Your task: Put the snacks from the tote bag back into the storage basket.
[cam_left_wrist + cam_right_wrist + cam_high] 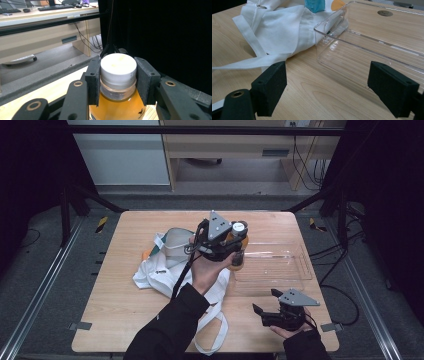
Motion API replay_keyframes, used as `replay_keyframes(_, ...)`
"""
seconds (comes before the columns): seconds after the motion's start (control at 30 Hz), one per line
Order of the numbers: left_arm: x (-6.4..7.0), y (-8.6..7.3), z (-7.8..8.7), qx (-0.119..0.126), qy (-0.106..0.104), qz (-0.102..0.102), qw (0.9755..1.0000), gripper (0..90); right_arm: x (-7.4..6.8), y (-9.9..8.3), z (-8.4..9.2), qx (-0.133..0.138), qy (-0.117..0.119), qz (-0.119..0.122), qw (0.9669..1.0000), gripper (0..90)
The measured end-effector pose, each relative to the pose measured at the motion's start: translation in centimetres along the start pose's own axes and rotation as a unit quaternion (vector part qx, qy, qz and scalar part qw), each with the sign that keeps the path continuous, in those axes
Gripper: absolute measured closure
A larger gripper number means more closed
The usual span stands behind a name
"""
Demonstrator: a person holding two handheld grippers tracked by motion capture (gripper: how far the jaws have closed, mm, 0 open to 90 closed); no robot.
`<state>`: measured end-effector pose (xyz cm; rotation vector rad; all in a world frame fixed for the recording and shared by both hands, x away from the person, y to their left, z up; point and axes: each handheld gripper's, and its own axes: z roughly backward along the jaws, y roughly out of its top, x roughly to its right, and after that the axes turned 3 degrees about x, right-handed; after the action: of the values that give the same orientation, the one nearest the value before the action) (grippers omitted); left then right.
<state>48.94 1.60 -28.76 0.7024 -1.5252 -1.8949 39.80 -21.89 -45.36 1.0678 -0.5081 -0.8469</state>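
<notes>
The left tool (117,82) is clenched on a bottle (117,100) of amber liquid, its two black pads pressed against either side of the neck just under the white screw cap (118,66). In the high view this left tool (239,251) holds the bottle (237,262) above the near-left corner of a clear plastic tray (295,270), with a white cloth bag (155,272) lying beneath and behind the hand. The right tool (327,87) is released, its jaws spread wide with bare worktop (317,100) between them. Just ahead of it lies the clear plastic tray (367,47), and the white cloth bag (284,30) touches the tray's far-left corner. In the high view the right tool (266,305) rests low on the worktop (115,305), near the tray's front edge.
</notes>
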Motion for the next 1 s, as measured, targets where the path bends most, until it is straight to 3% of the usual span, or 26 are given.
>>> replay_keyframes(0.6,1.6,-0.9,-2.6,-0.010,-0.012,0.000,0.9999,58.9,-0.1,0.0,0.0,-0.002,0.004,0.000,1.0000,15.9)
replay_keyframes(1.0,2.0,-1.7,-3.5,-0.018,-0.015,-0.004,0.9997,58.9,-0.1,0.0,-0.1,-0.002,0.006,0.001,1.0000,15.9)
